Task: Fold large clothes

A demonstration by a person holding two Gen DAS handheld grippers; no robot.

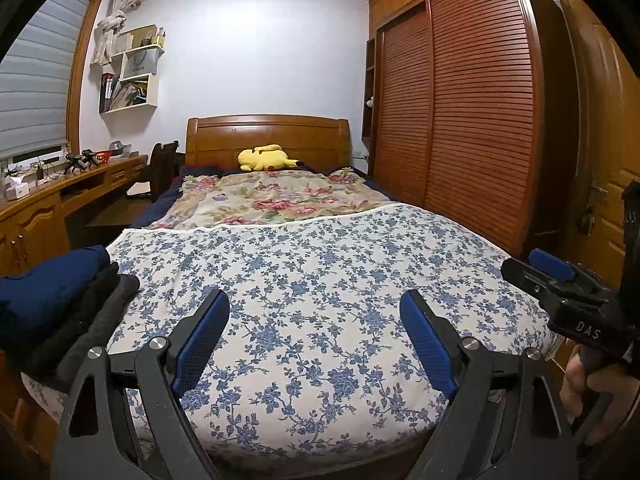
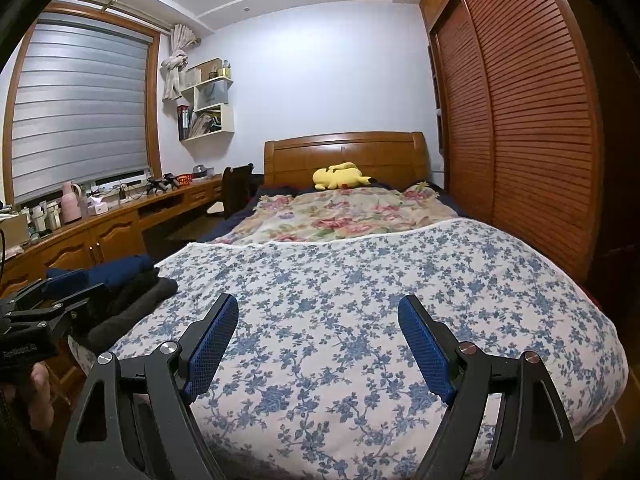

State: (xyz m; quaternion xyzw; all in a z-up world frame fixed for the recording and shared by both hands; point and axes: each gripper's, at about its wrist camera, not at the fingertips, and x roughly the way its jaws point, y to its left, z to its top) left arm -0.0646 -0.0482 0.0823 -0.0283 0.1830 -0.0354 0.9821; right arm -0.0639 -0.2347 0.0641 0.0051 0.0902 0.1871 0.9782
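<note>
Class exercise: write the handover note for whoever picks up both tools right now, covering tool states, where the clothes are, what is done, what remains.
Left tool: open, empty, above the blue-flowered sheet.
Right tool: open, empty, above the same sheet.
Clothes: a pile of dark clothes, navy on top of black and grey, sits at the bed's left edge and looks folded.
Done: no garment is spread on the sheet.
Left: I cannot tell if more clothes wait; none are in view.
</note>
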